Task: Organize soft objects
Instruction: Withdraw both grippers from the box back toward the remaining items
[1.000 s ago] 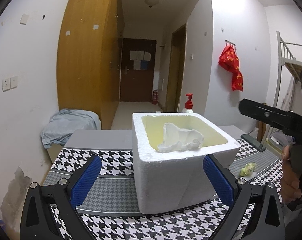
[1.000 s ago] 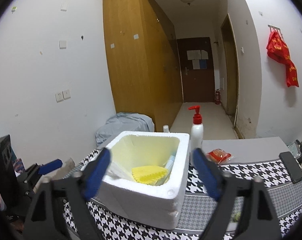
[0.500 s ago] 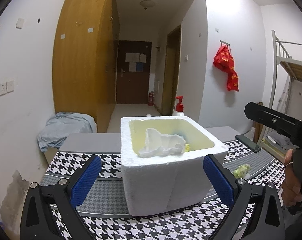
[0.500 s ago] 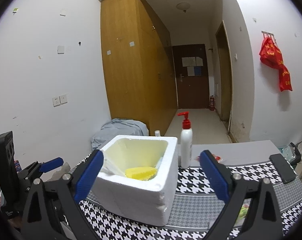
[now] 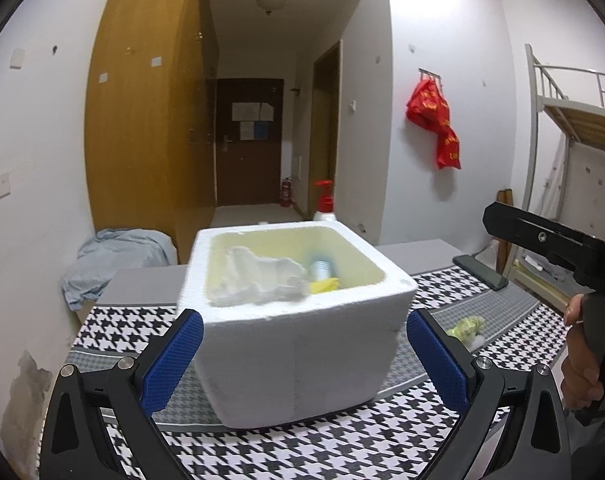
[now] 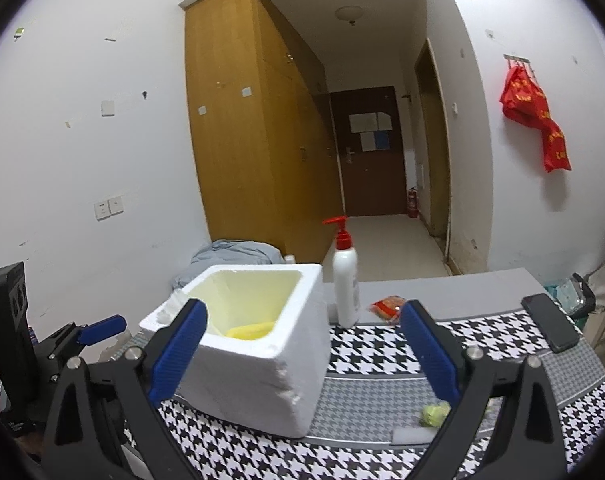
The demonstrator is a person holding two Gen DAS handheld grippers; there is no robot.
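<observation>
Inside the foam box, a white crumpled cloth and yellow sponge are resting as both the left hand-held gripper and right hand-held gripper, jaws spread and empty, are pulling back; a green scrap is waiting on the houndstooth counter facing a hallway.

Foam box sits dead ahead of left gripper, fills gap between spread jaws. Box mouth open from above, though white crumpled stuff hogs near-left corner. Right gripper spread wide too: bare tablecloth straight ahead, pump bottle upright beyond, just beside box. Phone lies far right.
</observation>
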